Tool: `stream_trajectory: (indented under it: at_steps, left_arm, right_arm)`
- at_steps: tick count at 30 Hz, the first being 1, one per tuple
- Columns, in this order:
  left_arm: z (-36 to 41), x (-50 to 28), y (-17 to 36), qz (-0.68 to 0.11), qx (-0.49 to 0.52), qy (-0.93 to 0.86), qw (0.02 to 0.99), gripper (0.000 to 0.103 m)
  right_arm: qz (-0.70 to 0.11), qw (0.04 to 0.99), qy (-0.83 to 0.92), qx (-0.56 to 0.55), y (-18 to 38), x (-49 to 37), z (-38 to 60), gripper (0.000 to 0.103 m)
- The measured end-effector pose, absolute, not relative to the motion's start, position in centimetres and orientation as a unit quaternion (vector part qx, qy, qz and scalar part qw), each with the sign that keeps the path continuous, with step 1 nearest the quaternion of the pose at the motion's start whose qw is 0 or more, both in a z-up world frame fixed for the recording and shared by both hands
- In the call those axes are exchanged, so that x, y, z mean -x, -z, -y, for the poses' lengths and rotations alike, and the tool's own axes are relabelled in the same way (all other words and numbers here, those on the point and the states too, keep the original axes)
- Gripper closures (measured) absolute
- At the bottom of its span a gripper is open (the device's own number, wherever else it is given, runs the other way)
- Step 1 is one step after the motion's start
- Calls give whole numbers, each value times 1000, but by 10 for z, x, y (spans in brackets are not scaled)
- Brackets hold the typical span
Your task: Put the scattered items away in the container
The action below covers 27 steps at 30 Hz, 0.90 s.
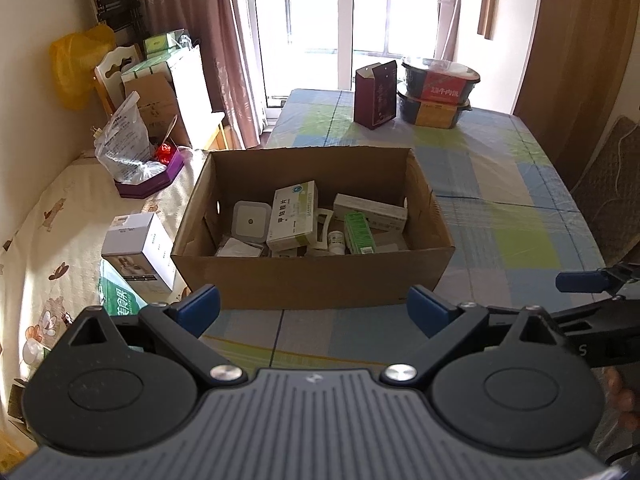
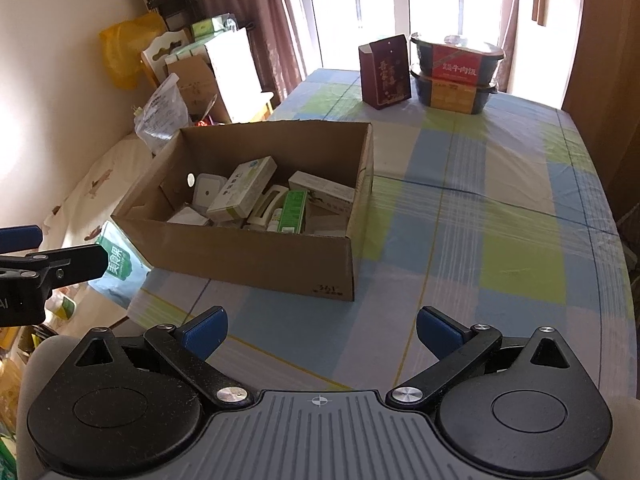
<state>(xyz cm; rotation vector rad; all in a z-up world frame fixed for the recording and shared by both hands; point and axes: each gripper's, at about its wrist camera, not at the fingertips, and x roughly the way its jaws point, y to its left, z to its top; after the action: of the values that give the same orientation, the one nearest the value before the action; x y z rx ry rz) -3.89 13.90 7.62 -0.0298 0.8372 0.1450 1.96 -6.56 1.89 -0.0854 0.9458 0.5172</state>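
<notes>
Cardboard box [image 1: 312,280] stands open on the checked tabletop [image 1: 500,216], at twelve o'clock from the left claw [image 1: 314,312], which hangs just short of the box's near wall with its blue pads wide apart and nothing between them. Inside the box lie the gathered items: a white medicine carton with green print [image 1: 294,216] leaning near the middle, a square white case [image 1: 251,222] at its nine o'clock, a small green carton [image 1: 359,232] and a long white carton [image 1: 370,208] toward three o'clock, and a little white bottle [image 1: 335,240] between them.

From the right wrist view the same box [image 2: 248,252] sits at about eleven o'clock of the right claw [image 2: 322,334], which hovers over bare tabletop [image 2: 500,240], its pads likewise spread wide and empty.

At the far end of the tabletop, at about one o'clock of the box, a dark red paper carton [image 1: 376,94] stands upright just beside two stacked black meal bowls [image 1: 438,92]. Off the tabletop at nine o'clock, a white box [image 1: 138,252] rests on a bed with a cartoon-print sheet [image 1: 60,220].
</notes>
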Motion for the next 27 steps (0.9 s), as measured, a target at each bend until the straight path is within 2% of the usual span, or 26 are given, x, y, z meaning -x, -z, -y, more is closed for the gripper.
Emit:
stream_trajectory:
  at_steps: [27]
  left_arm:
    - [-124,52,-62,-411,10,-58,910,5]
  right_arm:
    - [-451,856,-248,44,-17,-5,73,0]
